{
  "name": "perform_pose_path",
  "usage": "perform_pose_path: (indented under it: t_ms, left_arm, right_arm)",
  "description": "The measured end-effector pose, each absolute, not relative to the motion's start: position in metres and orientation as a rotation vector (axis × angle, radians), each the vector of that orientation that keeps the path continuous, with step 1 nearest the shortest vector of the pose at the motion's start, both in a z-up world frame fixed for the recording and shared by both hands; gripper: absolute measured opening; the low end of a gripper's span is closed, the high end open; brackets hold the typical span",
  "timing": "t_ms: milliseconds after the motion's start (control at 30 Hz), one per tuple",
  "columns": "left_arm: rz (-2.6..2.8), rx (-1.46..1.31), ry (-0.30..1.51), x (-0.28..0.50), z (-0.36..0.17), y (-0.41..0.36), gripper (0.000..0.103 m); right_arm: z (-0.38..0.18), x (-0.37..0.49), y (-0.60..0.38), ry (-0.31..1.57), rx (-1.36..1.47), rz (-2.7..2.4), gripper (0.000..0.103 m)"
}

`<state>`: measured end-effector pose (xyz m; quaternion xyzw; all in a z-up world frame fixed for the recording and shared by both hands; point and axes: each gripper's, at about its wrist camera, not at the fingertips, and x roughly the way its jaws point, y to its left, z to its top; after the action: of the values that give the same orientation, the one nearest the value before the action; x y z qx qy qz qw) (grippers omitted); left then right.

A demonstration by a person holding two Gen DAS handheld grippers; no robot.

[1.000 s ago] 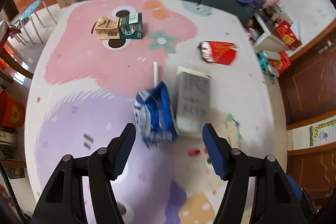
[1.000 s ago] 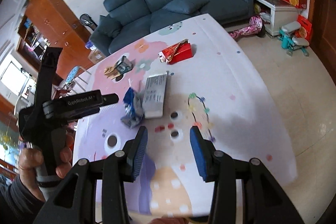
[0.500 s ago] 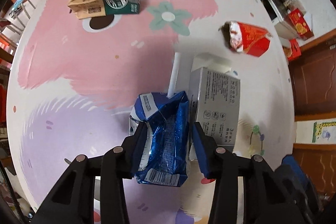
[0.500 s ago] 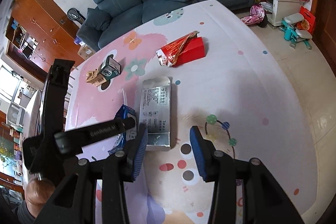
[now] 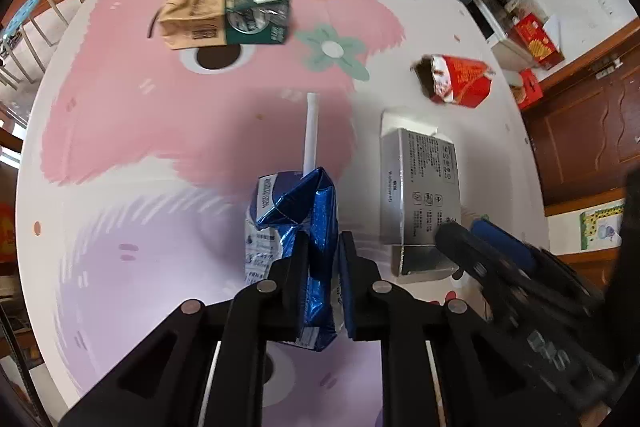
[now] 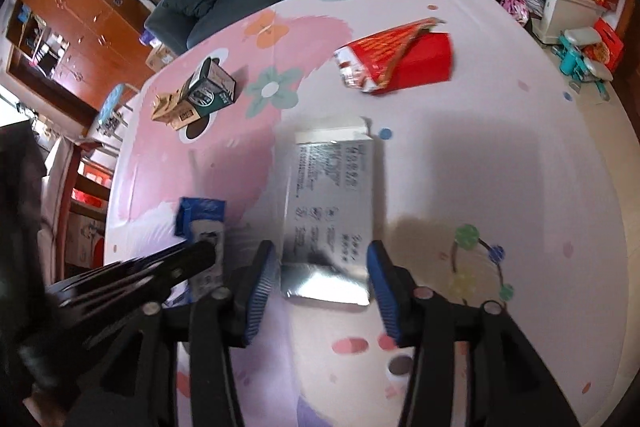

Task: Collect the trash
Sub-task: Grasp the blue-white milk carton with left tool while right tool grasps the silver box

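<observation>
While left gripper [image 5: 320, 281] closes onto blue carton [image 5: 298, 227], now lifted off counter [image 5: 120, 131], right gripper [image 6: 320, 283], previously aside, opens astride silver box [image 6: 332, 203]; second pickup likely next.

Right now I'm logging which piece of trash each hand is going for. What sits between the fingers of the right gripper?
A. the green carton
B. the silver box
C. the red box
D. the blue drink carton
B: in the right wrist view the near end of the silver box lies between the opening fingers of the right gripper, not yet pressed.
</observation>
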<state>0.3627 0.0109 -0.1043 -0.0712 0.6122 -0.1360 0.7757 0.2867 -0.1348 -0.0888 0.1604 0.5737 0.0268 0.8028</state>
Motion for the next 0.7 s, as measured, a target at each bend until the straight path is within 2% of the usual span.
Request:
perform_pose_path:
  t_ms: [100,167,200,700]
  left_arm:
    - [-0.287,-0.178,1.314,0.359,-0.101,0.028,0.012]
    - [-0.275,-0.198,1.311,0.357,-0.101,0.039,0.012]
    - [-0.271,-0.206,1.309,0.357,-0.1,0.041,0.012]
    - [-0.251,-0.266,1.298,0.353,-0.095,0.077,0.012]
  right_arm:
    - [-0.096,0.298,-0.126,1.244,0.305,0.036,0.055]
    - [-0.097,0.303,-0.122,1.228,0.268,0.019,0.064]
    - [-0.098,0.306,-0.118,1.228,0.249,0.008,0.065]
    - [-0.101,0.312,-0.116,1.21,0.156,-0.12,0.065]
